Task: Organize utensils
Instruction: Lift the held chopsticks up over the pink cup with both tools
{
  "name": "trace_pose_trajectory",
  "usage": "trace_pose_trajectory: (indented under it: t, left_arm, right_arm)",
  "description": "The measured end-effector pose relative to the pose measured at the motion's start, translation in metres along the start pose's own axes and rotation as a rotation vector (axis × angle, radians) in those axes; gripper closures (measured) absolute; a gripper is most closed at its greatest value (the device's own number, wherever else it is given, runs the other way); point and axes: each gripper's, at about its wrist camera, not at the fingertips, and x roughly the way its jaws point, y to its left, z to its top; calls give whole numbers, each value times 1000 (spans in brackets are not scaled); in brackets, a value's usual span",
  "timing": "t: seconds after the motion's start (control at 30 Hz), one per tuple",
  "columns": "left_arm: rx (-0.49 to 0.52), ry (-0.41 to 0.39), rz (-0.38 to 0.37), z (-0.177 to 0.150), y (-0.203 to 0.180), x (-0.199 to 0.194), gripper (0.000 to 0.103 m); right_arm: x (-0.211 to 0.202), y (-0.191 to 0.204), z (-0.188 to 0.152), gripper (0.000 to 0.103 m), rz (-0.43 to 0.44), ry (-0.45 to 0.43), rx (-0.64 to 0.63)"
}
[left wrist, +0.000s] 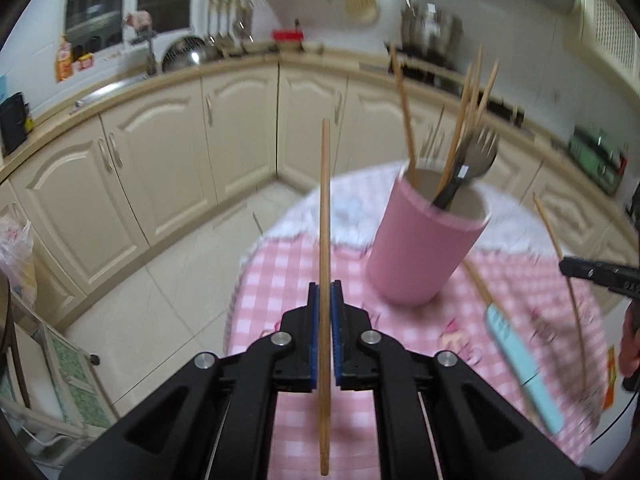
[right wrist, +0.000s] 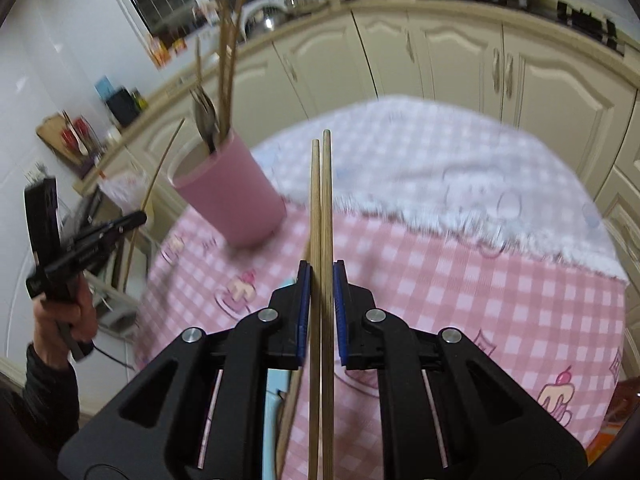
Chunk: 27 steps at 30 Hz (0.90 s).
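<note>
A pink utensil cup (left wrist: 424, 240) stands on the pink checked tablecloth (left wrist: 280, 280), holding several wooden chopsticks and a dark fork (left wrist: 476, 156). My left gripper (left wrist: 325, 292) is shut on one wooden chopstick (left wrist: 325, 208), held upright left of the cup. My right gripper (right wrist: 322, 276) is shut on a pair of chopsticks (right wrist: 321, 200), right of the cup (right wrist: 228, 196). The right gripper shows at the left view's right edge (left wrist: 592, 272), the left gripper at the right view's left (right wrist: 100, 236). A light blue utensil (left wrist: 520, 364) and another chopstick (left wrist: 478, 280) lie on the table.
The round table has a white fluffy cloth (right wrist: 440, 168) on its far part. Cream kitchen cabinets (left wrist: 180, 152) and a counter with a sink and pots curve behind. Tiled floor (left wrist: 180, 280) lies left of the table.
</note>
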Motion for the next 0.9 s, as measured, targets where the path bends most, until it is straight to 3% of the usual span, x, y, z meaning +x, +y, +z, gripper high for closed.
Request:
trace_pose_trajectory:
  t: [0.2,0.5,0.73,0.9]
  left_arm:
    - [-27,-209,-33,21,-23,-40,98]
    - [-42,-425,-112,56,-57,-71,98]
    - [-89,-551,-206,84,-64,-69,98]
    - [-94,-587,-241,97,-64,-49,98]
  right_arm:
    - [-31,-2,15,92,46,-143,11]
    - [-65,26,53,91,92,-381,-3]
    - [-73,64,101,91,137,-566,-22]
    - [-62,92,132,91,147,-658,-62]
